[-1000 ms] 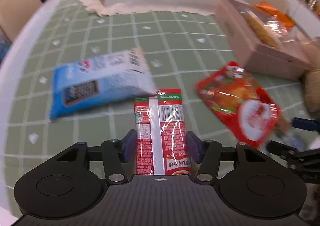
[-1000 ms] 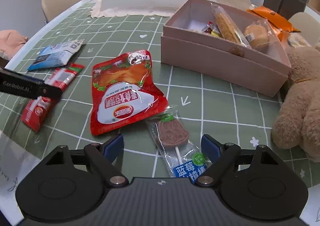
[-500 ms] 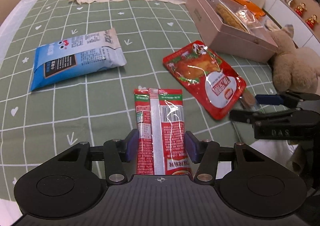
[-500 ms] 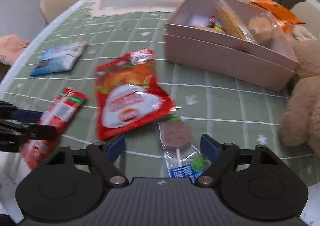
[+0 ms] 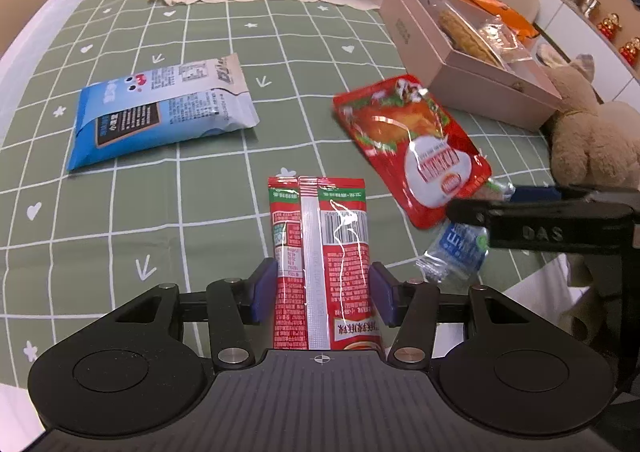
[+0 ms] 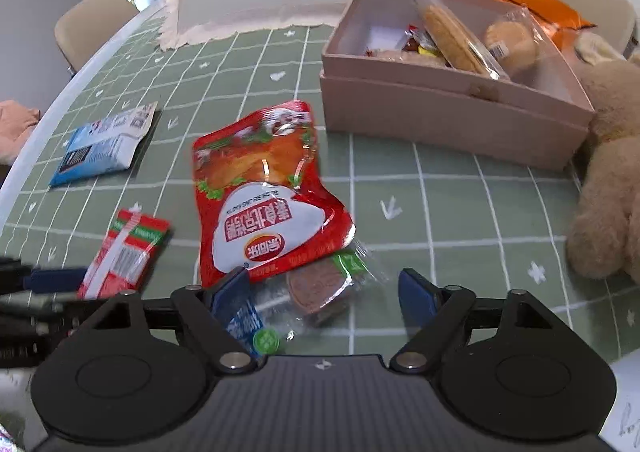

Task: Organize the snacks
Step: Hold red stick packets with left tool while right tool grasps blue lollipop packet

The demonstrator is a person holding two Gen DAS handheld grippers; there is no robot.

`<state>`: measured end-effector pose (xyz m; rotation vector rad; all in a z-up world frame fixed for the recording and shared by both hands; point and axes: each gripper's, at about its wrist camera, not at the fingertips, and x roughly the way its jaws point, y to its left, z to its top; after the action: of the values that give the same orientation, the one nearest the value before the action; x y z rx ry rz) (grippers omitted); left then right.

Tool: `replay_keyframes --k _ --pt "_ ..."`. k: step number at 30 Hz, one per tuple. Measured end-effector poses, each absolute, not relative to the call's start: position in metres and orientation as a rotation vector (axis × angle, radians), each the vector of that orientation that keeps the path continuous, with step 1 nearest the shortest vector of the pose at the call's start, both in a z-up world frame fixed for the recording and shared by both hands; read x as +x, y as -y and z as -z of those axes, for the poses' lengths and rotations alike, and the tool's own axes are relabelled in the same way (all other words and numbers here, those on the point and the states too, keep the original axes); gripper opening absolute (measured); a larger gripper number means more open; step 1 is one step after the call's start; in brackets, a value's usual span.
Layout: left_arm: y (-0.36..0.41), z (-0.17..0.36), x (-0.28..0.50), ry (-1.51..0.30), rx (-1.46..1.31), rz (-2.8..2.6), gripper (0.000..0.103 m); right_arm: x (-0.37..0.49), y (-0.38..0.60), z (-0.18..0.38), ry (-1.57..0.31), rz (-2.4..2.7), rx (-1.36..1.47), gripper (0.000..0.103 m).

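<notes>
your left gripper (image 5: pixel 323 294) straddles the narrow red sachet (image 5: pixel 320 252) on the green checked tablecloth (image 5: pixel 160 212), its blue pads standing just off the packet's two long edges, so the jaws are open and grip nothing yet. the sachet's long axis runs straight out ahead along the fingers, so closing would pinch it across its short width. your right gripper (image 6: pixel 324 298) hangs wide open over the wrapped lollipop (image 6: pixel 316 288), jaws having just been opening, the sweet between them but not pinched; its stick end lies toward the left pad and its head tucks under the corner of the big red pouch (image 6: pixel 260 192). the pink box (image 6: pixel 440 112), already holding snacks, lies ahead and to the right of both claws, nearer your right hand. the blue packet (image 5: pixel 160 112) lies well apart, ahead on the left.
</notes>
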<state>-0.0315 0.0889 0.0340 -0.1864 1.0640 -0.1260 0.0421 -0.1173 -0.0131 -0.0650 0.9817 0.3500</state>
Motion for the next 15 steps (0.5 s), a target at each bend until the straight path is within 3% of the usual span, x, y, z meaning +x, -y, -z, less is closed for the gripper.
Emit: replay_keyframes --k 8,12,15 --pt "-0.077 -0.033 -0.027 -1.083 -0.120 0.102 0.060 0.037 0.122 0.022 -0.909 -0.356 -0.161 0.092" --pt "-0.075 -0.032 -0.027 -1.074 -0.123 0.098 0.061 0.030 0.148 0.024 -0.902 -0.334 -0.146 0.103" --pt "-0.074 -0.032 -0.026 -1.070 -0.122 0.102 0.063 0.026 0.158 0.025 -0.902 -0.329 -0.139 0.103"
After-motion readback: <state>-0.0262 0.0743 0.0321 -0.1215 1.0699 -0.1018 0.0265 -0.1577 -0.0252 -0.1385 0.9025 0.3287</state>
